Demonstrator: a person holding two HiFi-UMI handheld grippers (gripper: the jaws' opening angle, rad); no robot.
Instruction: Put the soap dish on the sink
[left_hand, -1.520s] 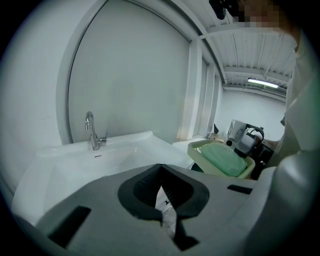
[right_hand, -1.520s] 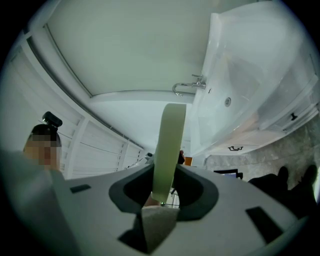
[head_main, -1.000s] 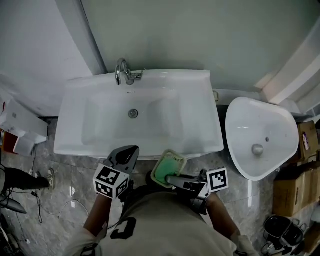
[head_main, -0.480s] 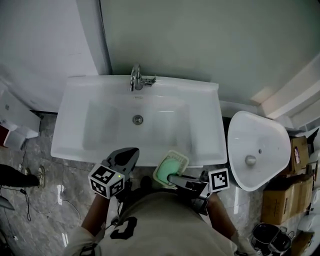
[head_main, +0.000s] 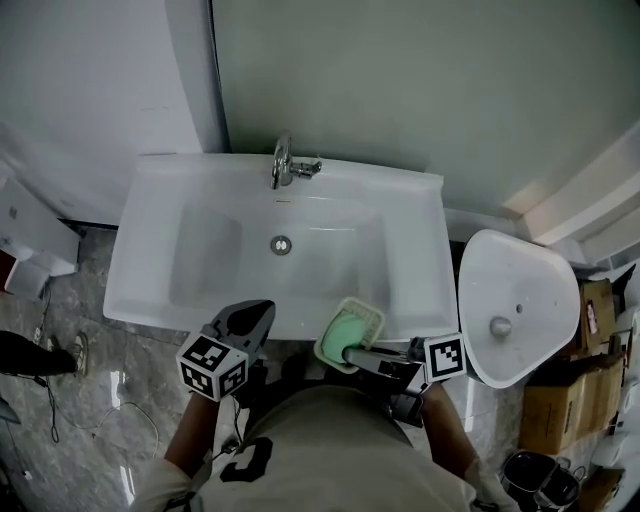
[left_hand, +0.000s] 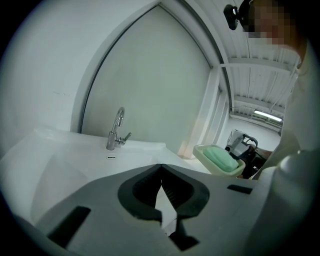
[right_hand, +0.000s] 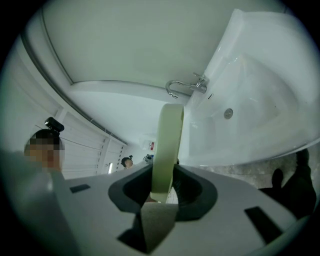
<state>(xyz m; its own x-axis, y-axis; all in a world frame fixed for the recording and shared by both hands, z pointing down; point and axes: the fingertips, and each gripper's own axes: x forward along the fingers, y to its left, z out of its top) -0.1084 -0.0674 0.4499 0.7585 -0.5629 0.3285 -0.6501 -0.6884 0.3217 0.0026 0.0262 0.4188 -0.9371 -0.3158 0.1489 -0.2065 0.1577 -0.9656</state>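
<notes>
Gripping the soap dish (head_main: 352, 330) by its rim in your right tongs (head_main: 347, 352), you hold it at the front edge of the sink (head_main: 418, 250), while your left tongs (head_main: 252, 318) are closed on nothing.

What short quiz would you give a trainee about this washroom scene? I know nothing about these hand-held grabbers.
1. Pick one: what lies in the soap dish clamped in the right gripper? A: green soap. B: a sponge. C: nothing.
2. True or false: the left gripper grips the faucet.
3. Fill in: the faucet stands at the sink's ___ rim.
Key: 1 A. 2 False: its jaws are together on nothing, near the sink's front edge. 3 Back.
</notes>
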